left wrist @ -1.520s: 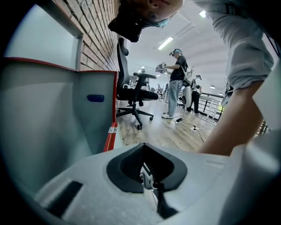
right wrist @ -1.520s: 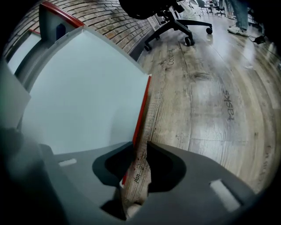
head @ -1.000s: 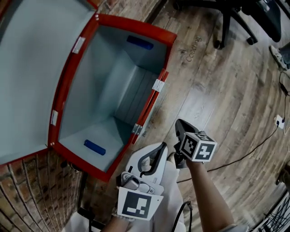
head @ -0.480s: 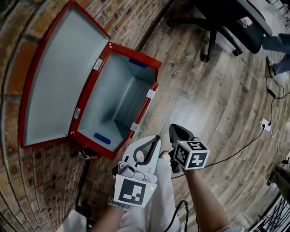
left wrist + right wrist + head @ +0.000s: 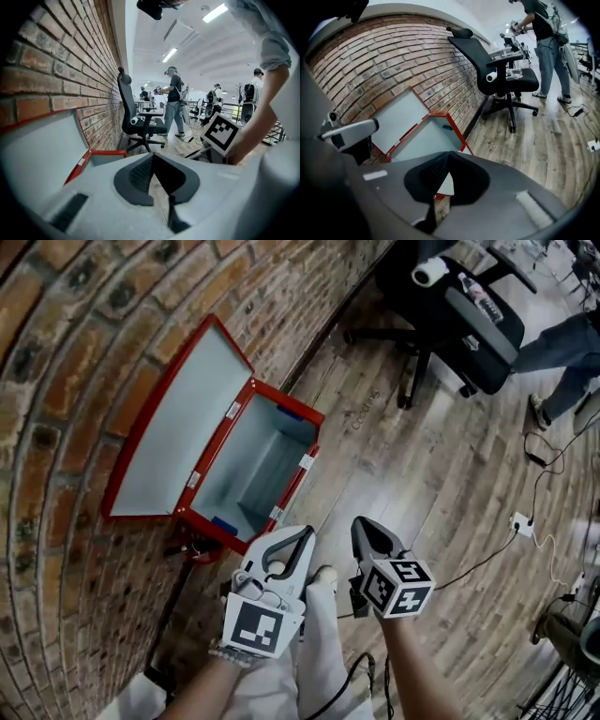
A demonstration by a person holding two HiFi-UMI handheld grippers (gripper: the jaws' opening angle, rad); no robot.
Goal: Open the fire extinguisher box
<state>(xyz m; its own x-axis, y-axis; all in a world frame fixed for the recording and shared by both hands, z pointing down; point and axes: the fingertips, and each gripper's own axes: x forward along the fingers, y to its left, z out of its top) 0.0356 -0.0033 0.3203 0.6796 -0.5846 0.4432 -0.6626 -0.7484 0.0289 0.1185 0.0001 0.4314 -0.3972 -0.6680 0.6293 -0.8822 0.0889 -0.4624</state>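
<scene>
Fire extinguisher box (image 5: 262,460) lay on floor (image 5: 422,474), lid (image 5: 173,442) open against brick wall (image 5: 84,352), long axis along wall. Sat ahead-left of jaws, well apart. Left gripper (image 5: 307,532) nearer than right gripper (image 5: 362,523). Both jaws clenched, empty.

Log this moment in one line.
box: open, lid back by brick wall | left gripper: shut, empty | right gripper: shut, empty
</scene>
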